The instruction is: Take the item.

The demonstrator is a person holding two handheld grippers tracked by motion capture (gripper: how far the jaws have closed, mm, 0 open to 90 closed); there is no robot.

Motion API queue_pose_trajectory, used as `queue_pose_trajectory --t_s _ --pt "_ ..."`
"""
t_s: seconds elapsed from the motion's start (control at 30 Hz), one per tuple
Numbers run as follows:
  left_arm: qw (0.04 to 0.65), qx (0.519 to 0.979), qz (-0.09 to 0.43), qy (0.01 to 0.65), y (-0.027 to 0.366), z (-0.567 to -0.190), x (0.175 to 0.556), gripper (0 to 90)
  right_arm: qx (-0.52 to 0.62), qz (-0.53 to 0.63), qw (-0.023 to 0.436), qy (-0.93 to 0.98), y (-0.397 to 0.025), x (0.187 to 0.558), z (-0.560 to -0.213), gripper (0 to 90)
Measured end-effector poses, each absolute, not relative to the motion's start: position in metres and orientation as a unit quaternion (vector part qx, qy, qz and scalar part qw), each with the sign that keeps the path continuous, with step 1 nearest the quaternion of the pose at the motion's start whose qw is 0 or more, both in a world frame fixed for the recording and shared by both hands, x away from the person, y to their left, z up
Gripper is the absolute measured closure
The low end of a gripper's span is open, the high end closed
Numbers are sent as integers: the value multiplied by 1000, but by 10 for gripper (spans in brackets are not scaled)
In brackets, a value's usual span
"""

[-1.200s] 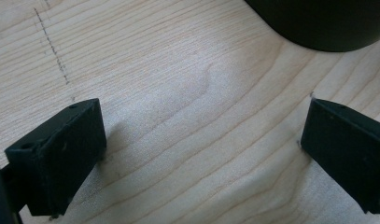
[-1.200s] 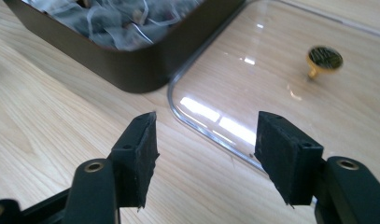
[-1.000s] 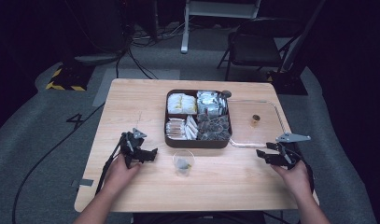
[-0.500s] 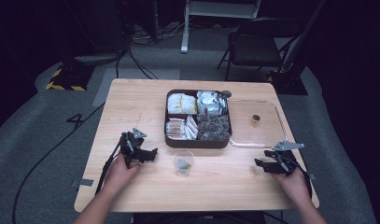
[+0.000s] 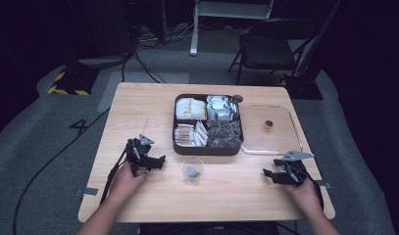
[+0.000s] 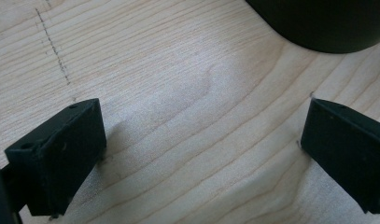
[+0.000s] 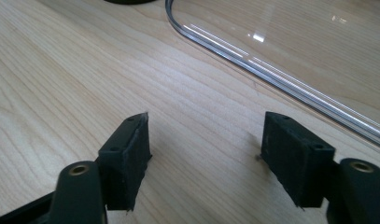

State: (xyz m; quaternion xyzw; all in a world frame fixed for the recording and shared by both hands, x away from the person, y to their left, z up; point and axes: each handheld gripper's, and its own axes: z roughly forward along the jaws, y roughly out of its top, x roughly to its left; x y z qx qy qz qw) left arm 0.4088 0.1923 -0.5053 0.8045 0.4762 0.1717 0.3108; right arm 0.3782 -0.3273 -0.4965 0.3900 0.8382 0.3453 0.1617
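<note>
A dark box [image 5: 208,147] with four compartments of wrapped packets stands at the table's middle. A small clear cup [image 5: 192,170] holding a scrap sits just in front of it. A clear lid [image 5: 271,128] with a small brown knob lies to the box's right. My left gripper [image 5: 158,162] rests low on the wood, left of the cup, open and empty [image 6: 201,149]; the box's corner [image 6: 323,23] shows ahead of it. My right gripper [image 5: 269,175] is near the front right, open with nothing between its fingers [image 7: 204,154], just short of the lid's rim [image 7: 271,70].
The wooden table [image 5: 138,112] has bare wood on its left half and along the front. A folding chair [image 5: 265,49] and cables stand on the grey floor beyond the far edge.
My right gripper has moved nearer the table's front edge and a little leftward. The left gripper has stayed in place.
</note>
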Motion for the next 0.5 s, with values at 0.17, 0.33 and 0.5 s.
queue_pose_trajectory --t_s 0.17,0.33,0.5 --pt "311 804 172 476 192 -505 409 4 382 363 172 833 -328 377 -503 166" --pt "311 804 172 476 192 -505 409 3 376 365 170 834 -329 377 -504 156" --pt "311 804 172 476 192 -505 409 4 377 365 171 834 -329 377 -504 155"
